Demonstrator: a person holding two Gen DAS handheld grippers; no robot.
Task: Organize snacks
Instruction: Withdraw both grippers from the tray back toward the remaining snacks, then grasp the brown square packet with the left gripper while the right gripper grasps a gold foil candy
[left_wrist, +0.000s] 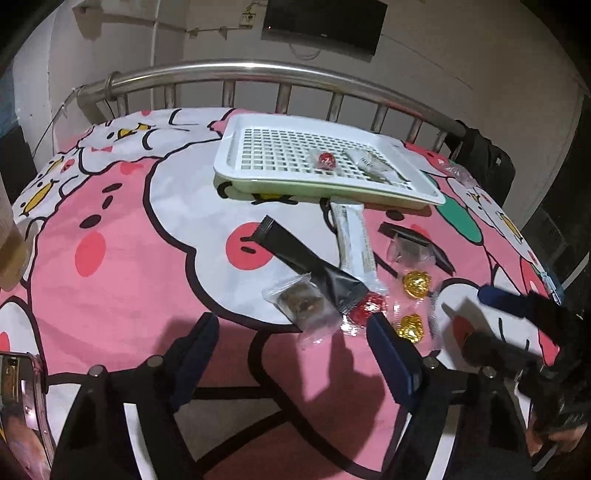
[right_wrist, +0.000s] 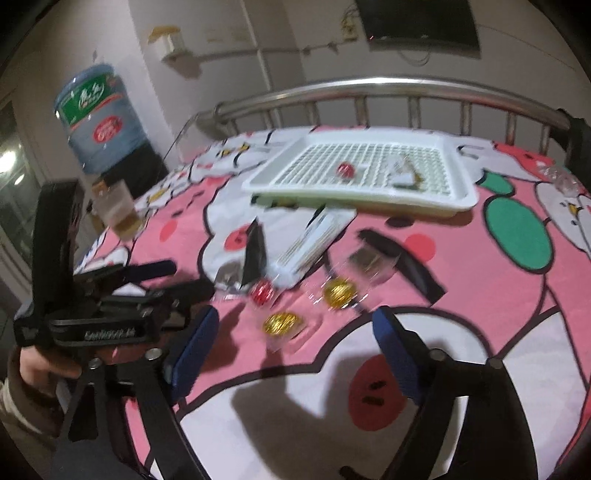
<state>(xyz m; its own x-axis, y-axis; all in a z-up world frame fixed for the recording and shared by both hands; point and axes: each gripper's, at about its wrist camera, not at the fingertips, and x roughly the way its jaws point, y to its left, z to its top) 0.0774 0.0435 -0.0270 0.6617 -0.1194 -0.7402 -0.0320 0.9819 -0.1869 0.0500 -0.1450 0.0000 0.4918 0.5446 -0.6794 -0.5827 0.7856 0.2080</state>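
White tray (left_wrist: 236, 147) upper centre, holding one red candy (left_wrist: 327, 160) and one clear packet (left_wrist: 369, 162). Below: two gold candies (left_wrist: 416, 282), one red. Left gripper (left_wrist: 291, 334) and right gripper (right_wrist: 291, 334) fingers apart, empty.

pink cartoon bed sheet (left_wrist: 122, 229), white tray (left_wrist: 258, 125), loose wrapped snacks (left_wrist: 413, 284)

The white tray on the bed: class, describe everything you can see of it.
The white tray looks like plastic: rectangular, with a raised rim and a grid of square holes in its floor. It lies on the pink cartoon bedsheet near the metal headboard. A red wrapped sweet and a clear packet rest inside.
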